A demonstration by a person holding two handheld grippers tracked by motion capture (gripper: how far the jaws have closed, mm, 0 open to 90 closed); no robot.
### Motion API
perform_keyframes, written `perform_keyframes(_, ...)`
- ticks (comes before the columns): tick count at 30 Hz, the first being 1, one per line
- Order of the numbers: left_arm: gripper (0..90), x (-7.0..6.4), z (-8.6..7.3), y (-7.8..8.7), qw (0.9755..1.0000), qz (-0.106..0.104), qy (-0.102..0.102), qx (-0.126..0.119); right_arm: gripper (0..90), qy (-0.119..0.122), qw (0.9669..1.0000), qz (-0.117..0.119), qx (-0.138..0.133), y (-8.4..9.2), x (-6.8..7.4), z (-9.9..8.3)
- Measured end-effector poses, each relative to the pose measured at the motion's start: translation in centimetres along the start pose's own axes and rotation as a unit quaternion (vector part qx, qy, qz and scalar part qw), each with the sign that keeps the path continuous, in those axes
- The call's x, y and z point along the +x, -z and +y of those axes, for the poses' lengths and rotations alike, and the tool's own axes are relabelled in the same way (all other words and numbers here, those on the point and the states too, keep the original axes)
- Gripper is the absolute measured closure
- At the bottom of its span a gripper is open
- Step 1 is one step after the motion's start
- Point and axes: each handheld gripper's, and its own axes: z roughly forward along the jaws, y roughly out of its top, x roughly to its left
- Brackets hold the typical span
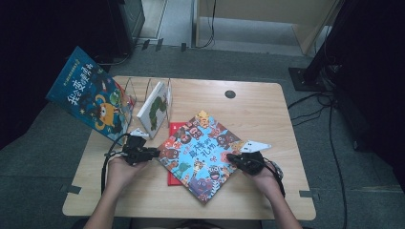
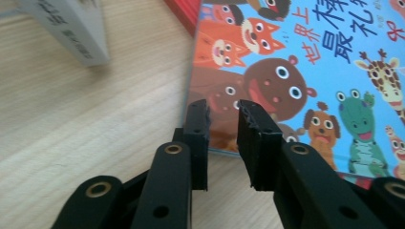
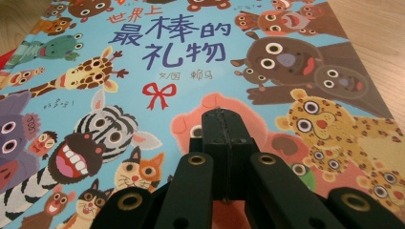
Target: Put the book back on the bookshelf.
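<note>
A picture book with a blue cover full of cartoon animals (image 1: 200,152) lies cornerwise on the wooden table (image 1: 267,119), on top of a red book (image 1: 174,128). My left gripper (image 1: 155,152) sits at the picture book's left corner. In the left gripper view the jaws (image 2: 223,114) stand a narrow gap apart over the cover's edge (image 2: 310,71), with nothing pinched between them. My right gripper (image 1: 230,157) rests at the book's right corner. In the right gripper view it (image 3: 222,117) is shut, its jaws pressed together just above the cover (image 3: 191,71).
A large blue book (image 1: 90,93) leans out over the table's left rear corner beside a wire rack (image 1: 143,90). A white book (image 1: 155,107) stands in that rack, near the left gripper. A black round grommet (image 1: 230,94) sits at the back. Cables run across the floor on the right.
</note>
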Motion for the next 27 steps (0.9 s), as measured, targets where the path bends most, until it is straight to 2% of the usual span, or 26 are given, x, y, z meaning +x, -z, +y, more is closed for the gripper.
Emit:
perform_keyframes(6, 78.2, 1.4, 0.4, 0.3, 0.9998, 0.007, 0.01, -0.015, 90.0, -0.003, 1.0, -0.005, 0.001, 0.4, -0.2, -0.3)
perform_keyframes(11, 79.0, 2.3, 0.5, -0.2, 0.9999, 0.012, 0.011, -0.005, 90.0, -0.009, 0.9999, -0.005, 0.001, 0.6, -0.3, -0.4)
perform_keyframes(14, 78.9, 2.7, 0.5, -0.4, 0.9999, 0.0, 0.014, -0.003, 89.3, -0.01, 0.9999, -0.005, -0.002, 0.7, -0.4, -0.5)
perform_keyframes(21, 79.9, 3.0, 0.6, -0.8, 0.9999, 0.004, 0.013, 0.002, 86.9, -0.015, 0.9998, -0.012, -0.001, 1.0, -0.6, -0.7)
perform_keyframes(27, 83.3, 2.8, 0.5, -0.8, 0.9999, 0.005, 0.014, 0.001, 89.4, -0.02, 0.9997, -0.013, 0.001, 1.4, -1.0, -0.9)
